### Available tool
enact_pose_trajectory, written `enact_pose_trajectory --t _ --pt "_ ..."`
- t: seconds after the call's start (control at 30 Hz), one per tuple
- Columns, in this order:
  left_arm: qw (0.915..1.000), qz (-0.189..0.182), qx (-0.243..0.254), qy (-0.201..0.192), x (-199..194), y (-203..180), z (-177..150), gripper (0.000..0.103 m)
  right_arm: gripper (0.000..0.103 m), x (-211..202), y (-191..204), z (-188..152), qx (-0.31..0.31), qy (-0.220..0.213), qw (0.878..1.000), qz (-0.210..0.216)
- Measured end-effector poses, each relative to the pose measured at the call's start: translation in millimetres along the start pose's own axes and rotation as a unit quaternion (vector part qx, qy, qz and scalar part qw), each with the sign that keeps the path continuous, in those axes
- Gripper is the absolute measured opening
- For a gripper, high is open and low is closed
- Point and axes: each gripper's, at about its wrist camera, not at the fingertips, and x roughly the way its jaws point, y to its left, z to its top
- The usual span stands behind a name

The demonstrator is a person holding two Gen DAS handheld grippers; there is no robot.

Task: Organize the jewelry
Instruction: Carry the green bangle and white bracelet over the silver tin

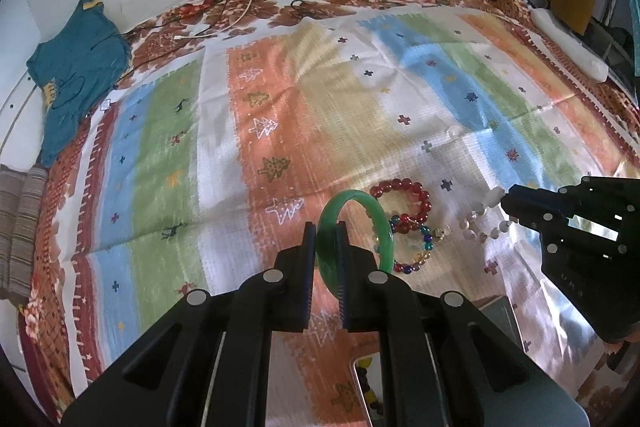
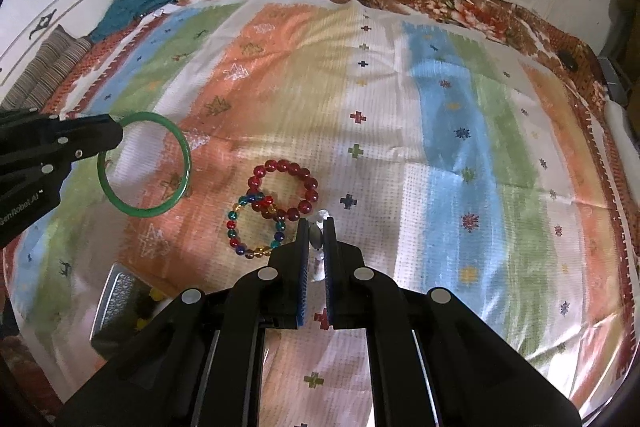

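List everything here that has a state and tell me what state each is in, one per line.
Left hand-held gripper: shut on the green bangle.
Green bangle: held, lifted off the cloth.
Right hand-held gripper: shut on the white bead bracelet.
White bead bracelet: held, hanging from the jaws.
Red bead bracelet: lying on the cloth.
Multicolour bead bracelet: lying on the cloth, overlapping the red one.

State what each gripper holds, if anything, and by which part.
The left gripper pinches the green bangle across its rim. The right gripper pinches the white bead bracelet by a few beads.
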Motion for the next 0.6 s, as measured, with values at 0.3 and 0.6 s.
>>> enact_pose_trajectory --t 0.3,0.6 --pt "1.0 -0.002 -0.008 -0.002 -14.7 2.1 -14.9 0.009 0.008 -16.5 4.8 -9.6 -0.002 -0.012 1.0 0.002" --pt "0.9994 -0.016 -0.021 -0.02 -39.8 3.2 -26.5 0.009 0.008 -35.0 9.9 -16.1 -0.001 -0.025 1.0 0.013"
